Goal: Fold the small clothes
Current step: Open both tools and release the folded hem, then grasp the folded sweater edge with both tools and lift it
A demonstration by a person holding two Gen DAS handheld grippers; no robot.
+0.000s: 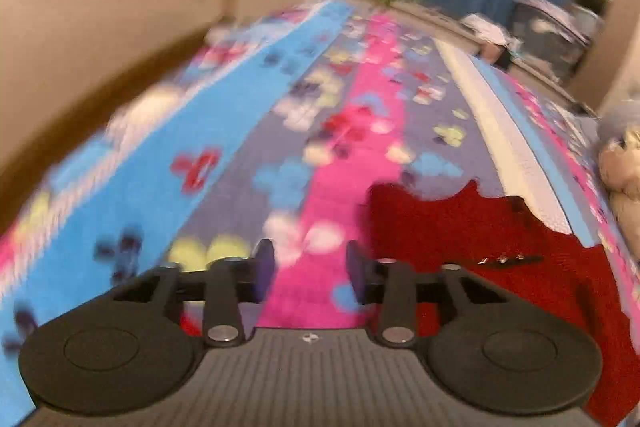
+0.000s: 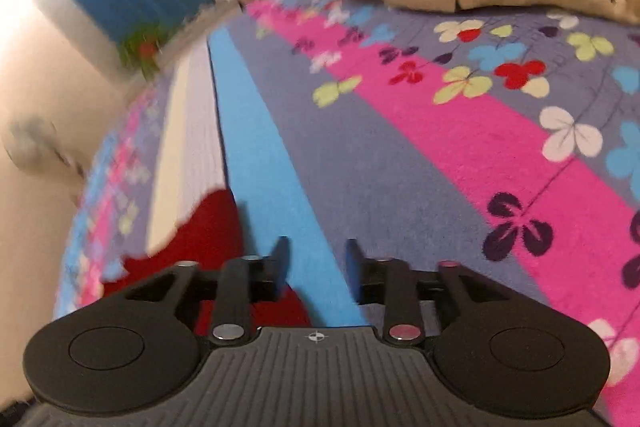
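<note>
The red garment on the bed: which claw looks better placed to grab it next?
Probably the left claw. The red garment fills much of its view, right beside its open fingers. The right claw, also open, points mostly at the bedspread, with only an edge of red beside it.

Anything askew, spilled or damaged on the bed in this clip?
Nothing looks damaged or spilled. The red knitted garment lies on the flowered striped bedspread, unfolded, with an uneven far edge. The left gripper and right gripper are both open and empty. Motion blur hides finer detail.

Garment (image 1: 500,267) on bedspread (image 1: 248,155)
</note>
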